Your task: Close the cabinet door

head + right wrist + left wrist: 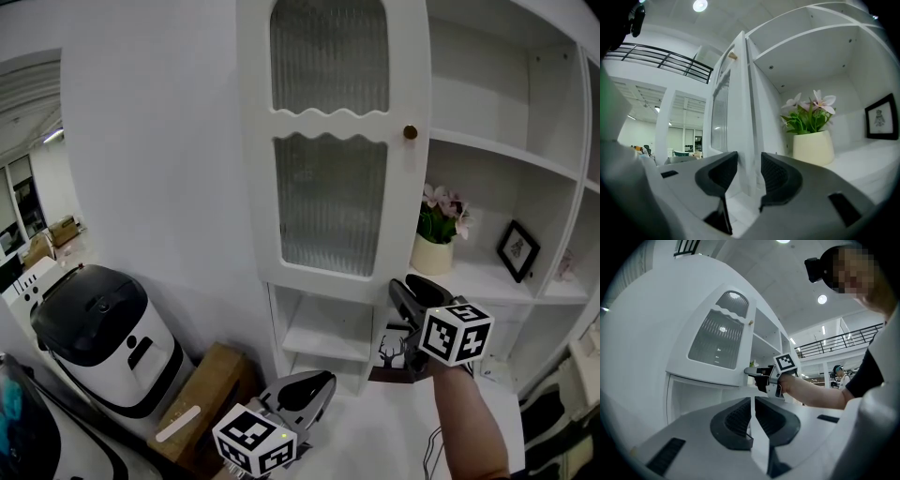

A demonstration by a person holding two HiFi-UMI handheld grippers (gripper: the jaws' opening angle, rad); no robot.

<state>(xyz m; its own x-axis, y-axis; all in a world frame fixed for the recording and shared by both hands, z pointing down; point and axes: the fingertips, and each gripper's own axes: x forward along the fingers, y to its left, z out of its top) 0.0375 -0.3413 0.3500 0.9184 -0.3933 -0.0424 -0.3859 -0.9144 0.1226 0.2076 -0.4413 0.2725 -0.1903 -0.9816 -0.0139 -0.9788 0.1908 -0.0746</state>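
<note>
The white cabinet door (330,141) with ribbed glass panes and a small brown knob (410,132) stands swung out from the cabinet. My right gripper (401,289) reaches level to the door's lower right corner. In the right gripper view its jaws (749,161) stand open, with the door's free edge (738,108) in the gap between them and neither pad pressing on it. My left gripper (314,382) hangs low in front of the cabinet's bottom shelves, apart from the door. Its jaws (753,401) are shut with nothing between them, and it looks up at the door (715,341).
A potted pink flower (433,251) and a small framed picture (517,249) stand on the open shelf right of the door. A white appliance with a black lid (98,333) and a cardboard box (202,394) sit on the floor at the left.
</note>
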